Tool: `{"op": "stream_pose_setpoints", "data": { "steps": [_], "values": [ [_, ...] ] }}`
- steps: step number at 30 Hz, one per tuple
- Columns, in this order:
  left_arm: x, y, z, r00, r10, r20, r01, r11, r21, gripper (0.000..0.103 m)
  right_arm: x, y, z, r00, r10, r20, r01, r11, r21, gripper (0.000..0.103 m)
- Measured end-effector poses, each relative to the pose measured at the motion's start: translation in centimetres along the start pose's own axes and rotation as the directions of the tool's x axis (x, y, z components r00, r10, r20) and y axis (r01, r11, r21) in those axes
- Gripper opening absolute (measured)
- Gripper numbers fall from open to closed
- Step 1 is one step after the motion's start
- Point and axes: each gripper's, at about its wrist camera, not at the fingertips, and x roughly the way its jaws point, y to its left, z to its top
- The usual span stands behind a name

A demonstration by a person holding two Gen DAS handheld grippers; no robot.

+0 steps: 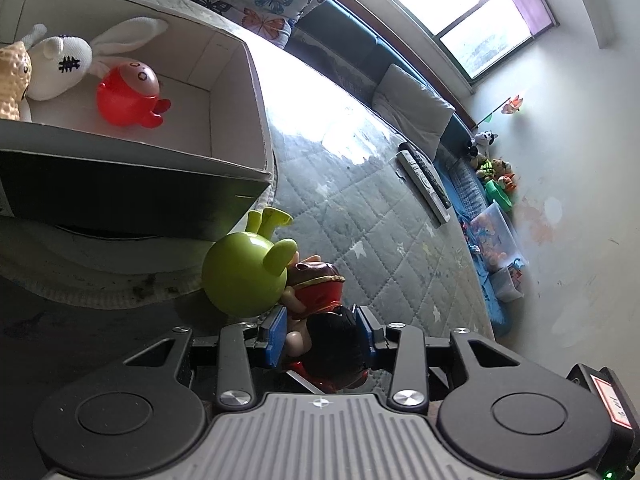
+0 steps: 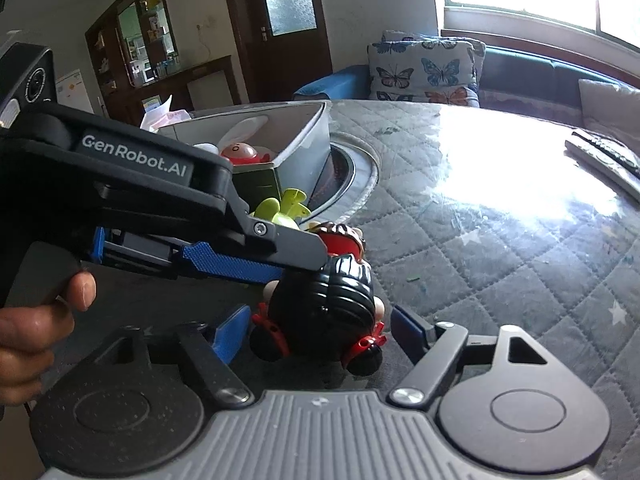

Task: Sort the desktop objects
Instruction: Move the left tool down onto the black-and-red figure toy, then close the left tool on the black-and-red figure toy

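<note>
Both pairs of jaws stand around the same toy, a black-haired doll (image 1: 332, 344) in red lying on the quilted table cover (image 1: 380, 240). Seen from the left wrist, the left gripper (image 1: 320, 334) has its blue pads on either side of the doll's head, close against it; whether they actually press it cannot be told. From the right wrist, the right gripper (image 2: 316, 336) stands wider, its blue pads clear of the doll's black hair on both sides, with visible gaps, so it has hold of nothing. One finger of the left gripper lies across the doll's head from the left in that view, and a person's hand (image 2: 36, 332) holds its grip.

Just beyond the doll, touching it, lies a green alien toy (image 1: 244, 276). Farther off on the left sits an open cardboard box (image 1: 240, 92) holding a red round-headed figure (image 1: 128, 96), a white plush rabbit (image 1: 60, 66) and a beige plush (image 1: 12, 84). Two remote controls (image 1: 424, 178) lie at the table's far right edge.
</note>
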Motion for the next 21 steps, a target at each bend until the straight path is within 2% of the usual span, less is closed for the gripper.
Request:
{"op": "stream_pose_setpoints", "data": {
  "steps": [13, 21],
  "values": [
    [0.29, -0.18, -0.31, 1.0, -0.013, 0.002, 0.013, 1.0, -0.02, 0.042, -0.02, -0.53, -0.34, 1.0, 0.008, -0.004, -0.008, 1.0, 0.023, 0.071],
    [0.16, -0.14, -0.33, 0.999, -0.033, -0.038, 0.032, 0.999, -0.018, 0.042, -0.57, -0.82, -0.69, 1.0, 0.023, -0.004, -0.023, 1.0, 0.022, 0.07]
  ]
}}
